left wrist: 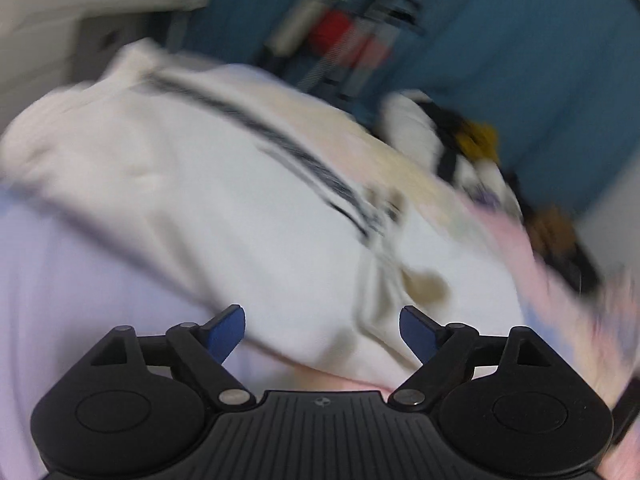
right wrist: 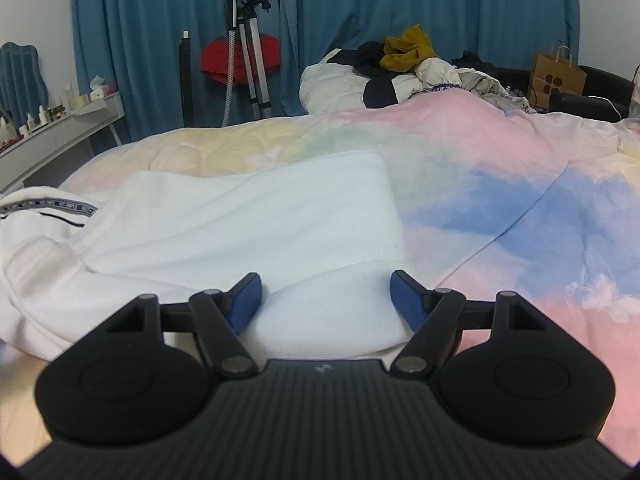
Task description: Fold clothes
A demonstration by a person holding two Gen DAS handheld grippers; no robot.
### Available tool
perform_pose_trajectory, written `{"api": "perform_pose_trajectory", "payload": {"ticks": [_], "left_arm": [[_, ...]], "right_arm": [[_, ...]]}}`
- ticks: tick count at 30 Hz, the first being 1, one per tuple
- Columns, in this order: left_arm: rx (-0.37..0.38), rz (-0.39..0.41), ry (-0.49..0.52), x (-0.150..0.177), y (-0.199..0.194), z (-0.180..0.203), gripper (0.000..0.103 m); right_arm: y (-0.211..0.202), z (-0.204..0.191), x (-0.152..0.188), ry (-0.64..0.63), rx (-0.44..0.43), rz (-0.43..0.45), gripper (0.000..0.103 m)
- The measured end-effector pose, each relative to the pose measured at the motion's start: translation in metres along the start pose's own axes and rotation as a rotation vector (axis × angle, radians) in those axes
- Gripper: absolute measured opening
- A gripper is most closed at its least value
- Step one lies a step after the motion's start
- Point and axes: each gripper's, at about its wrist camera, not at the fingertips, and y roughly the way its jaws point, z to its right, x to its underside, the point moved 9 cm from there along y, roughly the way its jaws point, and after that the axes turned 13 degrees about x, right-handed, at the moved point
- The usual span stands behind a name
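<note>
A white garment with a dark patterned stripe lies partly folded on the pastel bed cover. My right gripper is open and empty, just above the garment's near edge. In the blurred left wrist view the same white garment fills the middle, its dark stripe running diagonally. My left gripper is open and empty, low over the garment's near edge.
A pile of clothes lies at the far side of the bed. A brown paper bag stands at the right. A garment steamer stand and blue curtains are behind. A dresser is at the left.
</note>
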Motion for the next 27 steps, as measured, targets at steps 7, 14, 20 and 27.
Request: {"api": "perform_pose_trajectory", "payload": {"ticks": [7,14,20,27], "left_arm": [[-0.003,0.102,-0.357,-0.022,0.001,-0.065,0.094],[-0.037,0.321,-0.415,-0.077,0.012,-0.107,0.09],[-0.032,0.422,-0.483,-0.11,0.007,-0.142,0.077],[-0.127,0.446,-0.324,-0.126,0.013,-0.136,0.054]], "right_arm": [[-0.01,-0.007,-0.01,0.015,-0.001,0.064,0.073],[-0.024,-0.045,-0.013,-0.06,-0.118,0.155,0.072],[-0.034,-0.077,-0.012,-0.115,-0.243,0.187,0.072],[-0.008,-0.101,0.01,-0.122,-0.266,0.056,0.072]]}}
